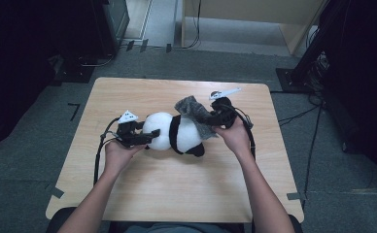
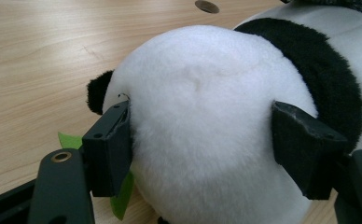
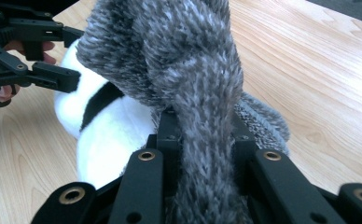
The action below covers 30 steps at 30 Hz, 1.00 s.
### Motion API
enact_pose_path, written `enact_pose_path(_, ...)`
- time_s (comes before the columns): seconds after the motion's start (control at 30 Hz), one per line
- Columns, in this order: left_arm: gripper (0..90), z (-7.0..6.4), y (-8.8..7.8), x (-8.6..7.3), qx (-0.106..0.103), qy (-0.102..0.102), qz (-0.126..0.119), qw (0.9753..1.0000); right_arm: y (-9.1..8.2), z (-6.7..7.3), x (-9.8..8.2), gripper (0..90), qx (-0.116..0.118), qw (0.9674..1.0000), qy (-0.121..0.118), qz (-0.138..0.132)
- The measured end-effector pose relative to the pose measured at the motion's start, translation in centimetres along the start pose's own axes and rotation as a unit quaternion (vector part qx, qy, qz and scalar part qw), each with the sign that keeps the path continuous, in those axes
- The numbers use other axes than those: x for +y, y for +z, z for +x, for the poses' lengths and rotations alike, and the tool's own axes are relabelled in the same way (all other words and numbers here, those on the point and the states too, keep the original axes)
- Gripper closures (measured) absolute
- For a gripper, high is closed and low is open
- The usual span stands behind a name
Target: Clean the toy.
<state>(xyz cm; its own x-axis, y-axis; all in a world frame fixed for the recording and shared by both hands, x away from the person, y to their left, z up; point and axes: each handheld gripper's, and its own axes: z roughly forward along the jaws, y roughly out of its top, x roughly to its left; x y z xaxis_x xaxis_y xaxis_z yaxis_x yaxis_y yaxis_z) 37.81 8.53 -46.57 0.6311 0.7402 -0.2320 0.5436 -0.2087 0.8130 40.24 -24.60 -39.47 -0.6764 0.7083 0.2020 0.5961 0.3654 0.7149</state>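
Observation:
A black-and-white plush panda [image 1: 177, 135] lies on its side in the middle of the wooden table [image 1: 177, 194]. My left gripper [image 1: 145, 137] is shut on its round white head [image 2: 202, 93], one pad pressed into each side. A grey knitted cloth [image 1: 196, 116] drapes over the panda's body at the right. My right gripper [image 1: 220, 119] is shut on that cloth [image 3: 179, 60], which bunches up between the black fingers [image 3: 167, 128] and hides the pads. The right gripper view also shows the panda [image 3: 104, 135] below the cloth and the left gripper [image 3: 39, 74] beyond it.
A green felt leaf [image 2: 123, 196] pokes out under the panda's head. A round hole [image 2: 207, 6] sits in the tabletop farther back. Black equipment [image 1: 104, 24] stands on the floor at the back left, a dark stand with cables [image 1: 313, 63] at the right.

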Motion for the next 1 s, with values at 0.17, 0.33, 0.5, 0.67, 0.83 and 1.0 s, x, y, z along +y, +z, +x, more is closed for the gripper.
enact_pose_path(0.17, 26.2, 0.1, 0.0, -0.1, 0.0, -0.003, -0.002, 1.0, -0.9, 0.5, 0.9, 75.5, 0.0, 0.9997, 0.001, -0.024)
enact_pose_path(0.33, 26.2, 0.0, 0.0, 0.0, 0.0, -0.003, -0.003, 1.0, -0.3, 2.7, 3.5, 75.3, 0.011, 0.9991, -0.028, -0.031)
enact_pose_path(0.5, 26.2, 0.0, -0.1, 0.0, 0.001, 0.0, -0.003, 1.0, 2.3, 4.9, 5.6, 75.2, 0.022, 0.9983, -0.053, -0.014)
enact_pose_path(0.67, 26.2, 0.0, -0.1, 0.0, 0.001, 0.003, 0.0, 1.0, 5.2, 6.2, 6.8, 75.1, 0.032, 0.9977, -0.061, 0.003)
enact_pose_path(0.83, 26.2, 0.0, -0.1, 0.0, 0.002, 0.005, -0.001, 1.0, 7.6, 7.2, 7.3, 74.9, 0.034, 0.9969, -0.067, 0.022)
enact_pose_path(1.0, 26.2, -0.1, -0.1, 0.0, 0.002, 0.007, -0.006, 1.0, 9.7, 7.9, 7.0, 74.4, 0.037, 0.9953, -0.071, 0.055)
